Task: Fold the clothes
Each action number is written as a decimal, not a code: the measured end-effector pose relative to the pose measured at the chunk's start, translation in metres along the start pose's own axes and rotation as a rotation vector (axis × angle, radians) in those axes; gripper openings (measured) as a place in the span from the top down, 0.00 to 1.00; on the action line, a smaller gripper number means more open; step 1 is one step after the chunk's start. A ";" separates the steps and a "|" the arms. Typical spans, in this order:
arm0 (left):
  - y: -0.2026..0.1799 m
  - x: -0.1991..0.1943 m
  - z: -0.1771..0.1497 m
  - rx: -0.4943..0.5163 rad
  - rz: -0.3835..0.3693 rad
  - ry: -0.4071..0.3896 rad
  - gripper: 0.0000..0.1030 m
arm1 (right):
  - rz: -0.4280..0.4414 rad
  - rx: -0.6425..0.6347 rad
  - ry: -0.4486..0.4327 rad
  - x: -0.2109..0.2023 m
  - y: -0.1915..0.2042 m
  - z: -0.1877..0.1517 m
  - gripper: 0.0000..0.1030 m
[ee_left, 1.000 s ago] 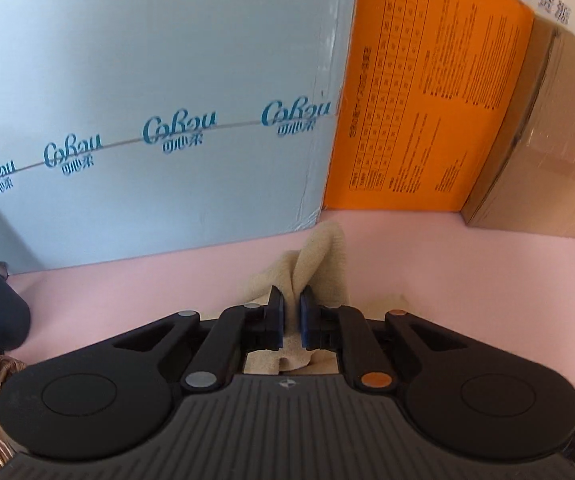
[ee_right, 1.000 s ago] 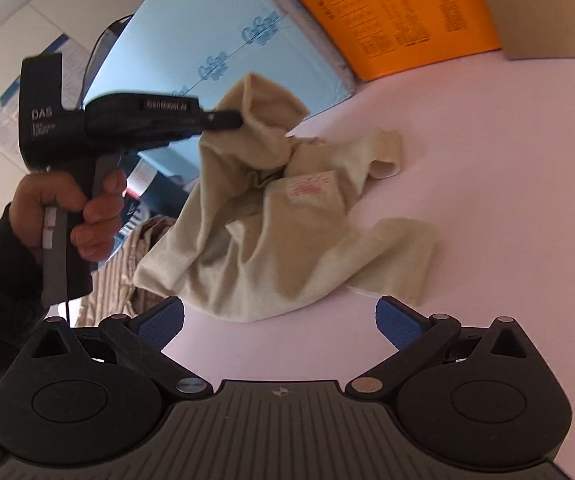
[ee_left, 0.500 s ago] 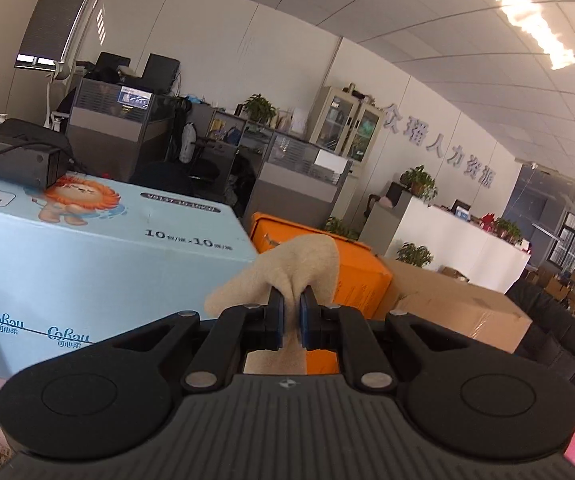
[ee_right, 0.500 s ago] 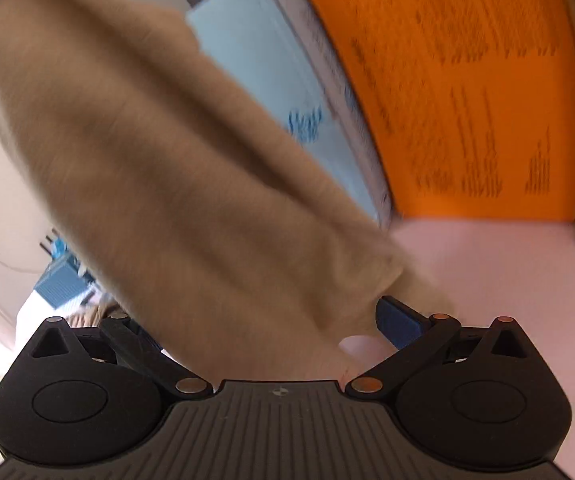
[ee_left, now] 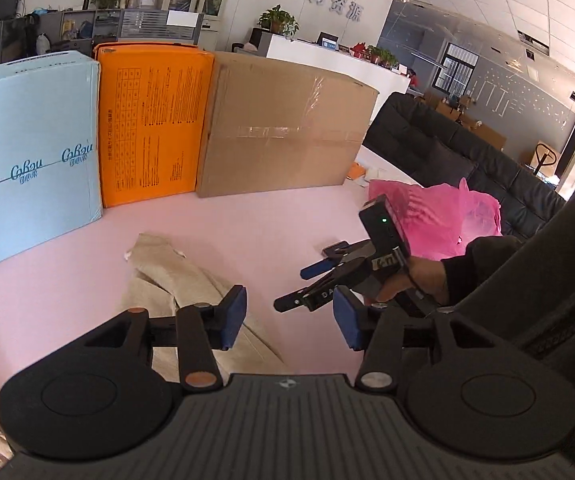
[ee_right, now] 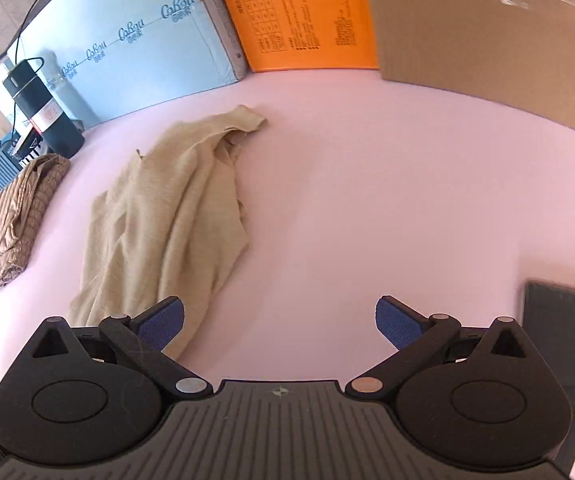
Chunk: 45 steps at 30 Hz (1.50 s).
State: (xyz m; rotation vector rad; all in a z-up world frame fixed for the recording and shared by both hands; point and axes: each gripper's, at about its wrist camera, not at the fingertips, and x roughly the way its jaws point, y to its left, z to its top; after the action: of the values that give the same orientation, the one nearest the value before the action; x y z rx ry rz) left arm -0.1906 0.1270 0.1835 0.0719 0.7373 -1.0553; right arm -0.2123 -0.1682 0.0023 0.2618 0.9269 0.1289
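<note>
- The brown striped garment [ee_right: 11, 216] lies bunched at the table's edge, well to the left of the beige garment.
- A dark cylindrical bottle [ee_right: 43, 114] stands behind that bundle, to the left of the beige garment and beyond it.
- The light blue box [ee_right: 127, 44] stands upright at the back of the pink table [ee_right: 367, 184], behind the beige garment.
- The beige garment [ee_right: 171, 208] lies loose and rumpled on the table in a long strip running away from the camera, with no gripper touching it.
- The left gripper [ee_left: 289, 322] hovers over the near end of the beige garment [ee_left: 175, 276], its blue-padded fingers apart and holding nothing.
- The orange box [ee_right: 299, 16] and the brown cardboard box [ee_right: 487, 44] stand behind and to the right of the beige garment.
- The right gripper [ee_right: 279, 322] is over bare table just right of the beige garment, fingers spread wide and empty; in the left wrist view a hand [ee_left: 419, 280] holds it.
- A pink plastic bag [ee_left: 439, 216] sits far right of the beige garment.
</note>
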 end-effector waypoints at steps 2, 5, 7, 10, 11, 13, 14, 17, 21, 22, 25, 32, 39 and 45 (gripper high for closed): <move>0.005 0.002 -0.006 -0.011 0.048 -0.021 0.24 | -0.012 0.048 -0.034 -0.010 -0.005 -0.007 0.00; 0.017 0.029 -0.004 -0.008 0.189 -0.012 0.21 | -0.007 0.067 -0.080 -0.014 -0.001 -0.002 0.00; 0.036 0.054 -0.006 -0.019 0.289 0.019 0.21 | -0.001 0.044 -0.100 -0.006 0.007 0.013 0.00; 0.066 0.096 -0.012 -0.063 0.414 0.050 0.21 | 0.011 -0.026 -0.128 0.000 0.025 0.035 0.00; 0.076 0.111 -0.015 -0.070 0.457 0.075 0.21 | 0.012 -0.046 -0.132 0.002 0.029 0.040 0.00; 0.090 0.135 -0.021 -0.053 0.507 0.119 0.21 | 0.030 -0.090 -0.131 0.011 0.040 0.052 0.00; 0.094 0.146 -0.023 -0.045 0.517 0.139 0.21 | 0.044 -0.087 -0.129 0.016 0.043 0.057 0.00; 0.108 0.174 -0.029 -0.064 0.514 0.216 0.21 | 0.085 -0.077 -0.116 0.034 0.050 0.074 0.00; 0.117 0.192 -0.037 -0.116 0.452 0.270 0.22 | 0.089 -0.065 -0.071 0.063 0.059 0.091 0.00; 0.117 0.191 -0.038 -0.134 0.414 0.264 0.33 | 0.095 -0.057 -0.060 0.068 0.061 0.092 0.00; 0.117 0.188 -0.038 -0.171 0.386 0.253 0.60 | 0.123 -0.015 -0.017 0.089 0.059 0.096 0.06; 0.127 0.173 -0.037 -0.276 0.365 0.189 0.89 | 0.256 0.210 0.047 0.125 0.049 0.121 0.82; 0.127 0.148 -0.040 -0.293 0.410 0.197 0.88 | 0.572 0.300 -0.250 0.057 0.057 0.188 0.88; 0.123 0.134 -0.051 -0.282 0.451 0.216 0.78 | 0.266 0.104 -0.354 -0.003 0.037 0.175 0.61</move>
State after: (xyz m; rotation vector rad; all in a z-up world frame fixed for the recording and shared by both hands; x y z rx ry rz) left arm -0.0799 0.1084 0.0314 0.1046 1.0040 -0.5118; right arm -0.0733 -0.1622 0.1147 0.4882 0.5448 0.2703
